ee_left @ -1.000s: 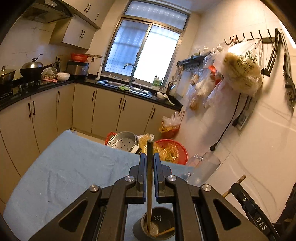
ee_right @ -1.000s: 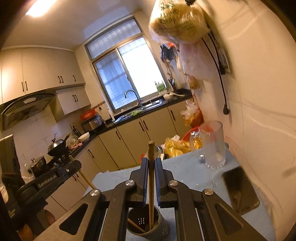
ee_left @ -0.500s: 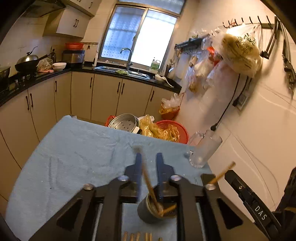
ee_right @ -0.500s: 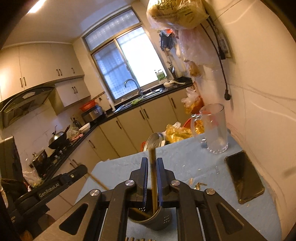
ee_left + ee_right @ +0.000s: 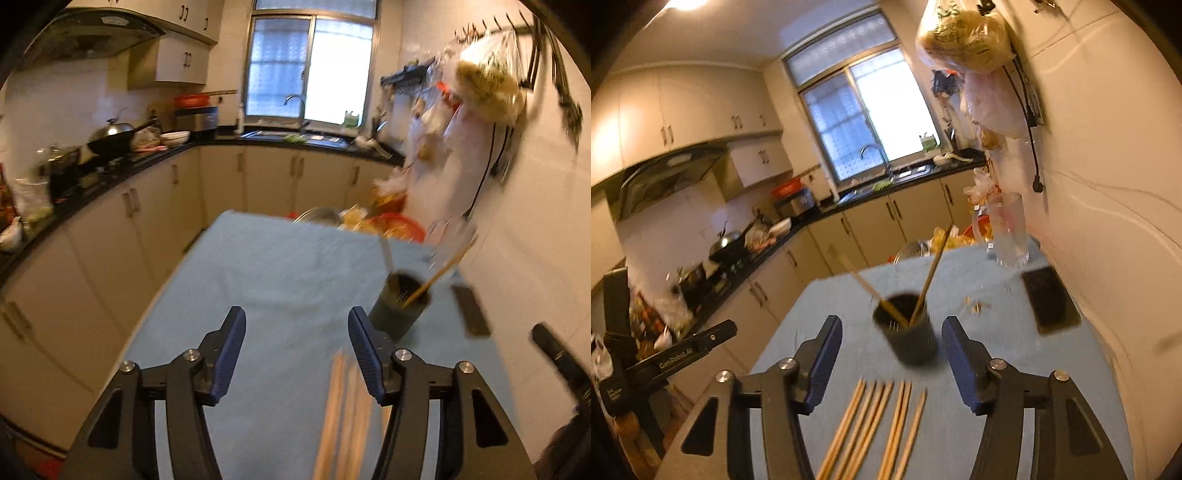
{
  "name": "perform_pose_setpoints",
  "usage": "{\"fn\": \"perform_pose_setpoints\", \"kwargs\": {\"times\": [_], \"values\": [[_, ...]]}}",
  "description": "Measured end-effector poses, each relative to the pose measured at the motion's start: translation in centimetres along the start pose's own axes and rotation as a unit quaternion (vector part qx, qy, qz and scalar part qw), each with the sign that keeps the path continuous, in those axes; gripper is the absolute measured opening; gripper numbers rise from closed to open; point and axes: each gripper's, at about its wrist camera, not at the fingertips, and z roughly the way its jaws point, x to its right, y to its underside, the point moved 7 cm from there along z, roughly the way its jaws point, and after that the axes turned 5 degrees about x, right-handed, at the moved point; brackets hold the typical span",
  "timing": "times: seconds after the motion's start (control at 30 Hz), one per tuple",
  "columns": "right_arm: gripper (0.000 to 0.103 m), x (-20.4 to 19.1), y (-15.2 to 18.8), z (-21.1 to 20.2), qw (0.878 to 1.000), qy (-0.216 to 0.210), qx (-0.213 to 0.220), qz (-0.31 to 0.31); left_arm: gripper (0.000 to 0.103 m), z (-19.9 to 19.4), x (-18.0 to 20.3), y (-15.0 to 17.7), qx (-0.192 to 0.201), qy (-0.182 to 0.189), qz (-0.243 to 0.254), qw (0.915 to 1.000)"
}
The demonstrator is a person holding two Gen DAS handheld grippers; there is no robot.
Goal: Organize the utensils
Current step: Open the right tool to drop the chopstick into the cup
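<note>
A dark perforated utensil holder [image 5: 916, 341] stands on the blue cloth with two wooden chopsticks [image 5: 931, 273] leaning in it. Several more chopsticks [image 5: 879, 424] lie side by side on the cloth in front of it. My right gripper [image 5: 893, 350] hangs just short of the holder, its jaws opening and nothing between them. My left gripper [image 5: 297, 339] is to the left of the holder [image 5: 400, 310], jaws opening and empty too. The loose chopsticks [image 5: 347, 417] show blurred by its right finger.
A black phone [image 5: 1049, 299] and a clear glass mug [image 5: 1008, 232] sit near the tiled wall on the right. Beyond the blue cloth's far edge [image 5: 280, 221] are a steel pot, bags and a red basin. Cabinets line the left side.
Both grippers have let go of their chopsticks, which now stand in the holder. Both pulled back from it with jaws spreading; the left one also swung left.
</note>
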Motion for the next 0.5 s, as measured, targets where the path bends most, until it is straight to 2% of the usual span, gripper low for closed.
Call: {"fn": "perform_pose_setpoints", "kwargs": {"times": [0.07,0.27,0.5], "values": [[0.060,-0.3,1.8,-1.7,1.000,0.011,-0.011,-0.005,0.059,-0.8,-0.8,1.8,-0.016,-0.007,0.000,0.9999],[0.061,0.3,5.3,-5.1,0.999,0.025,-0.033,0.015,0.059,-3.7,-0.8,5.9,-0.046,0.015,-0.004,0.9988],[0.061,0.2,6.5,-7.5,0.999,0.026,-0.041,0.008,0.059,-6.7,0.8,6.0,-0.018,0.027,0.018,0.9993]]}}
